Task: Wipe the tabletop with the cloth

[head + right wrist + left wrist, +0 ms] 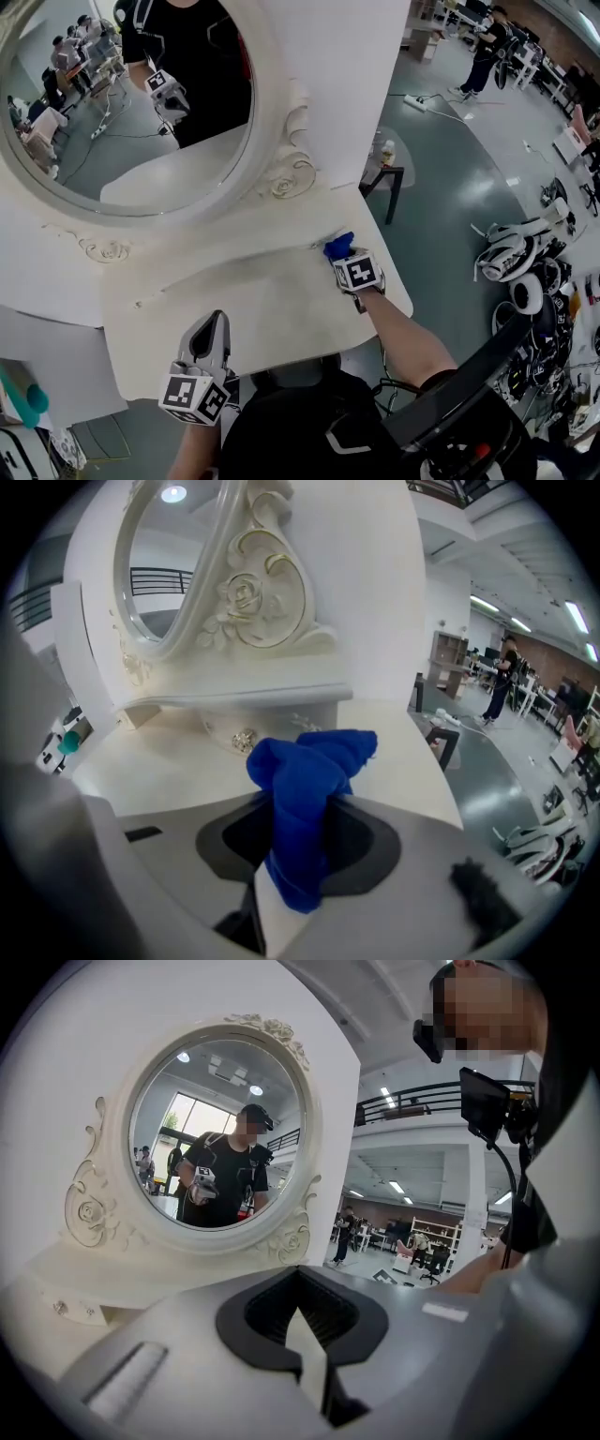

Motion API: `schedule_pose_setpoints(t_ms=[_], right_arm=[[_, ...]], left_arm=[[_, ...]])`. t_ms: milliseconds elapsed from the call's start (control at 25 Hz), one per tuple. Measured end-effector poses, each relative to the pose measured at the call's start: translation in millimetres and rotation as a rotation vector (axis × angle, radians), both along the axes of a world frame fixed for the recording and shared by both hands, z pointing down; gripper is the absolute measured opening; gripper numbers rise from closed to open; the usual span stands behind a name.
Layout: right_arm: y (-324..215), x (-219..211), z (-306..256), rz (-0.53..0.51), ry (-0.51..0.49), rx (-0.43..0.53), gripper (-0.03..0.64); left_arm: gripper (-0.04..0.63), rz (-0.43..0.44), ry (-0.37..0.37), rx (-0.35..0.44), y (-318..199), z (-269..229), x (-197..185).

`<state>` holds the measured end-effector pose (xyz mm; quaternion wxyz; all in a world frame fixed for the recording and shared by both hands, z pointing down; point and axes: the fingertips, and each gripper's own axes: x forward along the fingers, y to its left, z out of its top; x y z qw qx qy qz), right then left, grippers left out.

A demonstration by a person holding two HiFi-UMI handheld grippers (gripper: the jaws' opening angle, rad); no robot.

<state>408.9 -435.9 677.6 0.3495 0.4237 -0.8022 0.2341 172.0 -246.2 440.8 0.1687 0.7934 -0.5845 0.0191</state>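
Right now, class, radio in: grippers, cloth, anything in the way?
Right gripper shut on blue cloth, at tabletop back-right corner. Left gripper shut, empty, near edge. Nothing blocking.

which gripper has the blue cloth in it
The right gripper, shut on the blue cloth; the left gripper is shut on nothing.

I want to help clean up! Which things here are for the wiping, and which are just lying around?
For the wiping:
cloth, clamped in the right hand-held gripper
tabletop

Just lying about:
mirror
side table
power strip on the floor
left hand-held gripper, shut and empty
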Motion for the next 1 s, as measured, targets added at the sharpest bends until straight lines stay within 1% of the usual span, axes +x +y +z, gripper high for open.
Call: schedule_pose_setpoints(t_ms=[80,280,480,680,880,960,1000], right_arm=[[18,5,0,-0.007,0.011,-0.010,0.132],[73,29,-4,0.002,0.004,-0.035,0.132],[129,64,-1,0.041,0.008,-0.062,0.132],[171,90,-1,0.093,-0.003,-0.073,0.132],[192,101,0,0.118,-0.019,-0.122,0.132],[181,102,-4,0.130,-0.041,-0.124,0.132],[169,100,-7,0.134,-0.051,-0.107,0.132]], left_arm=[[0.009,0.007,0.009,-0.004,2,0,4],[0.009,0.088,0.014,0.023,-1,-6,21],[0.009,0.158,0.034,0.026,-12,-4,38],[0.009,0.222,0.046,0.033,-16,-2,55],[0.009,0.258,0.053,0.044,-16,-5,69],[0.009,0.259,0.048,0.054,-16,-9,70],[0.009,0.254,0.045,0.056,-16,-10,69]])
